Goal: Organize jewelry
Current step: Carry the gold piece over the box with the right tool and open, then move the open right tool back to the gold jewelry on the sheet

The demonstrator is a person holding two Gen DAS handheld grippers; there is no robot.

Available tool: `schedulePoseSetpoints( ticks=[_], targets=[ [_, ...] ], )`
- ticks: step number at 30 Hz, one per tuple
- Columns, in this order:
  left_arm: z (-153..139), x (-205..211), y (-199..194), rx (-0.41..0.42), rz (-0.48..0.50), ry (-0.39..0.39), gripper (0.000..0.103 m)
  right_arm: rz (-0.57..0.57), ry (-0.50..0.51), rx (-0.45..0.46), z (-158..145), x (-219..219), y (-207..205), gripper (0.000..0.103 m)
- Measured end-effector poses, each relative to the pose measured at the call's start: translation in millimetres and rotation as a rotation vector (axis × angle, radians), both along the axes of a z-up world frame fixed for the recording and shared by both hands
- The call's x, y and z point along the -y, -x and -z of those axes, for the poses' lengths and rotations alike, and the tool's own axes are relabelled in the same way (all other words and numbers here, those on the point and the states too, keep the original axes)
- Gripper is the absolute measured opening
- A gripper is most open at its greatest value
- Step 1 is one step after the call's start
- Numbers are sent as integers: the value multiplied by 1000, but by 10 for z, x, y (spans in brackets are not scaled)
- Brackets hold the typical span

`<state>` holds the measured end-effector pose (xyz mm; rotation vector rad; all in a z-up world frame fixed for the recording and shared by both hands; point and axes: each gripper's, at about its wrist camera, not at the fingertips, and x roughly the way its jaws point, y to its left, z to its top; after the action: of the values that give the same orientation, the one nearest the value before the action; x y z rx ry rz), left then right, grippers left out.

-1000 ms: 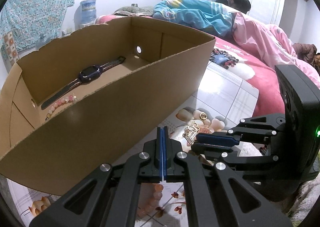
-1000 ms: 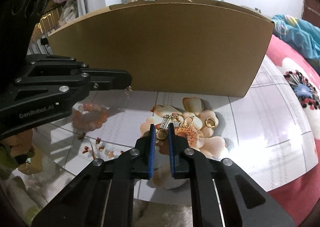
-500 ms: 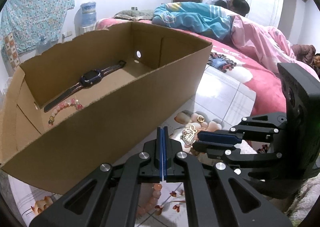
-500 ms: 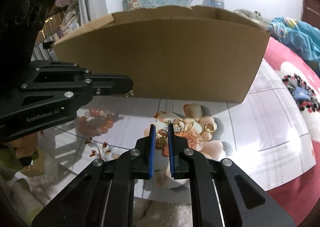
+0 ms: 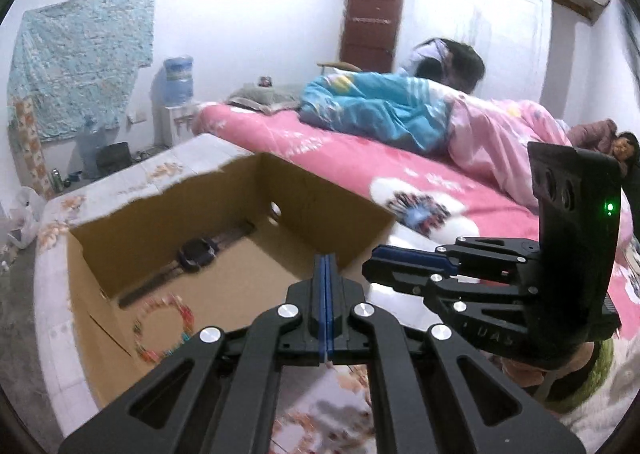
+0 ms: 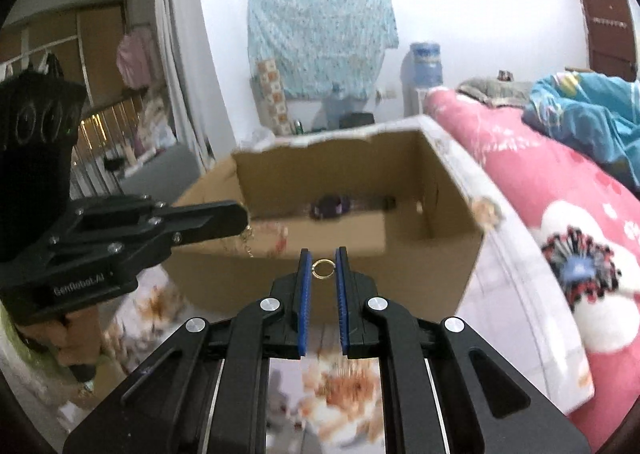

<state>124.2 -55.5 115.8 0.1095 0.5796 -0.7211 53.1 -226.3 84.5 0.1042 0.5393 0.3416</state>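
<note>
Moments earlier low beside the box point(image 6: 320, 286), both grippers had risen: right gripper point(image 6: 323, 269) clamped a ring point(image 6: 322, 268), left gripper point(image 5: 326, 274) closed tight, ready to drop.

Left gripper point(image 5: 327, 266) jaws pressed together, right gripper point(image 6: 323, 268) jaws narrowly parted, both angled slightly downward.

Matt brown corrugated cardboard box point(image 6: 432, 254); shiny gold metal ring point(image 6: 323, 268); matt black plastic right tongs point(image 6: 323, 270) with ribbed blue pads point(image 6: 305, 294).
</note>
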Motion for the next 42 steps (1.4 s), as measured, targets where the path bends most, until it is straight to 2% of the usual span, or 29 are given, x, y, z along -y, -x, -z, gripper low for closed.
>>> schedulePoseSetpoints(
  ticks=[5, 9, 12, 14, 16, 18, 20, 24, 30, 34, 38, 42],
  targets=[
    [72, -39, -517, -89, -108, -23, 0, 6, -44, -58, -15, -78, -474, 10],
    [158, -71, -824, -131, -187, -19, 0, 18, -12, -111, 32, -162, -773, 10],
    [204, -66, -938, -132, -229, -35, 1, 31, 15, -134, 64, -213, -942, 11],
    [246, -62, -1001, -142, -268, -47, 1, 54, 54, -130, 67, -244, -1003, 14],
    [278, -68, -1044, -157, -290, -47, 1, 68, 66, -121, 77, -241, -1027, 24],
    [303, -84, -1056, -164, -304, -45, 4, 80, 73, -110, 72, -220, -993, 27],
    [316, -91, -1046, -158, -315, -48, 10, 84, 74, -97, 60, -199, -940, 30],
    [281, -90, -996, -133, -324, -51, 11, 89, 67, -87, 34, -148, -885, 31],
    [190, -84, -853, -98, -308, -43, 12, 81, -3, -55, -94, -23, -725, 35],
    [126, -105, -608, -58, -264, -40, 13, 52, -51, -10, -201, 77, -509, 40],
    [96, -132, -328, -28, -204, -37, 17, 18, -75, 33, -243, 243, -235, 41],
    [99, -143, -17, -4, -149, -39, 21, 22, -41, 57, -215, 406, 8, 41]
  ],
)
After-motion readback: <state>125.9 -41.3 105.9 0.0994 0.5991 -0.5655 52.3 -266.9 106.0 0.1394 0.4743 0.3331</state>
